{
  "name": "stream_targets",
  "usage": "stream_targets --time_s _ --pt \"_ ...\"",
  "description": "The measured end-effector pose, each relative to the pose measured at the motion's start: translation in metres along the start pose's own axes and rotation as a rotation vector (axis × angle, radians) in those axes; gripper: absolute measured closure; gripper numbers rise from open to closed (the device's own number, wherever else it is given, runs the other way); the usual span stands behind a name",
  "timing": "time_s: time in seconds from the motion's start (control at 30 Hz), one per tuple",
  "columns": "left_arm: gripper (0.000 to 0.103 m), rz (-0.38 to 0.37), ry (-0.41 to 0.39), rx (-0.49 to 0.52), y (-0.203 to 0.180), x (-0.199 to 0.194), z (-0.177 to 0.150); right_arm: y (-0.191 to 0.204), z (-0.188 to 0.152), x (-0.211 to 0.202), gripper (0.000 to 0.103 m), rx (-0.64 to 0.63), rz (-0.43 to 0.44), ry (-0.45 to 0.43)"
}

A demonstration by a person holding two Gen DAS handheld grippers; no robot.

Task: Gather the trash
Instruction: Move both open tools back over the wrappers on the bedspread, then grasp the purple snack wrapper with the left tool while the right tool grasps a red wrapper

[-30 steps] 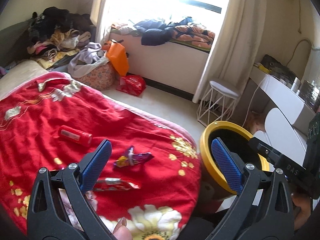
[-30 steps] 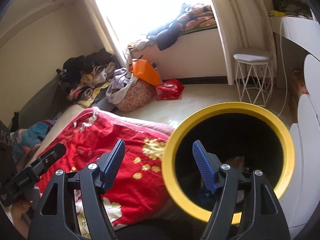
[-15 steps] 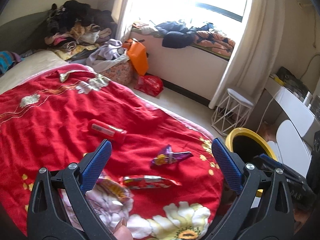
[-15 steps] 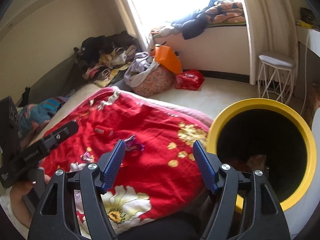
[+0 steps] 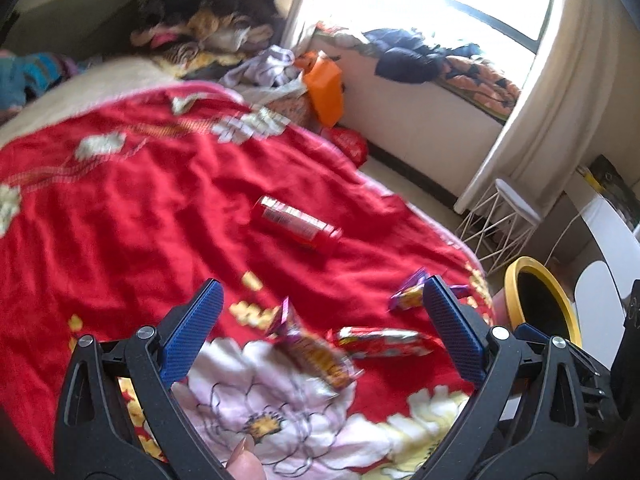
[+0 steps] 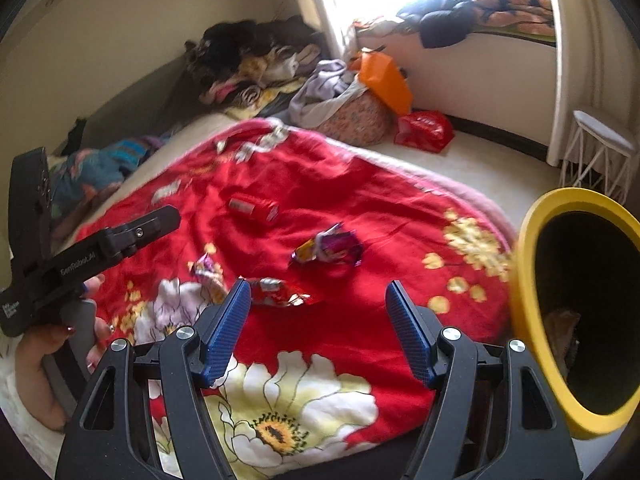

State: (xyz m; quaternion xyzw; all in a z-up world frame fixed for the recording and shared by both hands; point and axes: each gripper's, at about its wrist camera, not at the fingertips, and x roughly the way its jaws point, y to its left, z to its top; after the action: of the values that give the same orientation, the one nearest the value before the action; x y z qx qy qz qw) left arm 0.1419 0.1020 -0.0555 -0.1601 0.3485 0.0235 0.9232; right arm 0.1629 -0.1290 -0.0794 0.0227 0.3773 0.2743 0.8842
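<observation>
Hovering over a bed, both grippers are pointing down at a red floral blanket (image 5: 132, 208) strewn with trash. The left gripper (image 5: 320, 336) is holding its jaws wide apart with nothing between the pads; below them a crumpled purple and yellow snack wrapper (image 5: 312, 350) is lying on the big pale flower print, and just right of it a red and silver wrapper (image 5: 384, 342) is stretching across the cloth. A third wrapper, purple with yellow (image 5: 408, 294), is sitting beside the right-hand jaw near the blanket's edge. Farther up the bed a red can (image 5: 298, 222) is lying on its side, well apart from the wrappers.

The right gripper (image 6: 318, 328) is likewise keeping its jaws spread and gripping nothing. From its camera the red and silver wrapper (image 6: 276, 292) is lying just past the left-hand jaw, the crumpled snack wrapper (image 6: 206, 274) to its left, the purple wrapper (image 6: 328, 246) beyond, and the can (image 6: 254, 208) farther back. A yellow-rimmed trash bin (image 6: 524, 300) is standing on the floor beside the bed at the right, its dark inside holding something that is too dim to make out. A person's left hand (image 6: 44, 364) is gripping the handle of the left gripper at the left edge.
</observation>
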Motion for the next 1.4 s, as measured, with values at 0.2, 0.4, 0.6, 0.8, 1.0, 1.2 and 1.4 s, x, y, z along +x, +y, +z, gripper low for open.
stream_targets --time_s 0.2,0.4,0.6,0.8,1.0,1.2,1.4 --pt "0.029 -0.020 0.068 -0.068 0.018 0.014 -0.008 0.010 0.000 0.032 0.039 -0.049 -0.005 0.067" --pt "0.042 -0.050 0.121 -0.102 0.022 0.029 -0.016 0.012 -0.002 0.063 0.053 -0.076 -0.011 0.140" --pt "0.053 -0.060 0.161 -0.117 0.024 0.043 -0.023 0.010 -0.007 0.064 0.079 -0.056 0.031 0.158" --pt "0.082 -0.065 0.194 -0.127 0.027 0.052 -0.030 0.004 -0.011 0.049 0.083 -0.024 0.033 0.138" --pt "0.086 -0.094 0.171 -0.092 0.015 0.042 -0.026 -0.002 -0.014 0.030 0.084 -0.016 0.011 0.099" --pt "0.086 -0.135 0.117 -0.037 -0.011 0.024 -0.015 -0.022 -0.005 0.001 0.084 0.048 0.003 0.026" --pt "0.086 -0.176 0.076 0.019 -0.039 0.009 -0.007 -0.049 0.004 -0.029 0.084 0.108 -0.040 -0.054"
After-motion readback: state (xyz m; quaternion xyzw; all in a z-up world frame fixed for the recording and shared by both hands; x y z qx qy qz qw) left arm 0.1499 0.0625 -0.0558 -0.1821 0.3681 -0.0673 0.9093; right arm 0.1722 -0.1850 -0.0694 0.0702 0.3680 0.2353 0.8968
